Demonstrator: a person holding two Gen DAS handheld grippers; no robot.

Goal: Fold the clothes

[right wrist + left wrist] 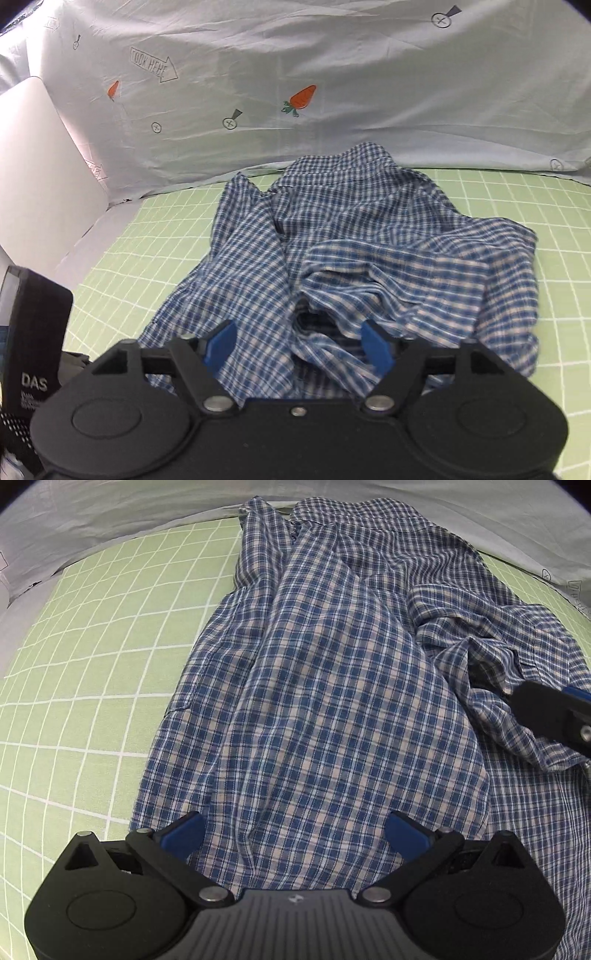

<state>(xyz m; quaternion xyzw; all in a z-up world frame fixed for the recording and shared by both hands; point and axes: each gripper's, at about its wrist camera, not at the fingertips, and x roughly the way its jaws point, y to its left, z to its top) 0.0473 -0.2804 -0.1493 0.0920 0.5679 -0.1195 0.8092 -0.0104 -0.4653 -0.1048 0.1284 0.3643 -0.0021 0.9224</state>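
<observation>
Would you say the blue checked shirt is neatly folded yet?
Not yet: the blue checked shirt lies partly folded, one sleeve bunched in wrinkles on top, on the green gridded mat.

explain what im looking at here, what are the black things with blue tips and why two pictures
Those are two hand-held grippers, one in each of a person's hands, each with a camera looking along its jaws. One picture is from the left gripper, the other from the right gripper. A blue checked shirt lies rumpled on a green grid mat, with a pale printed sheet hung behind. Both pairs of jaws stand open over the shirt and hold nothing. The black part at the left view's right edge is probably the right gripper.
</observation>
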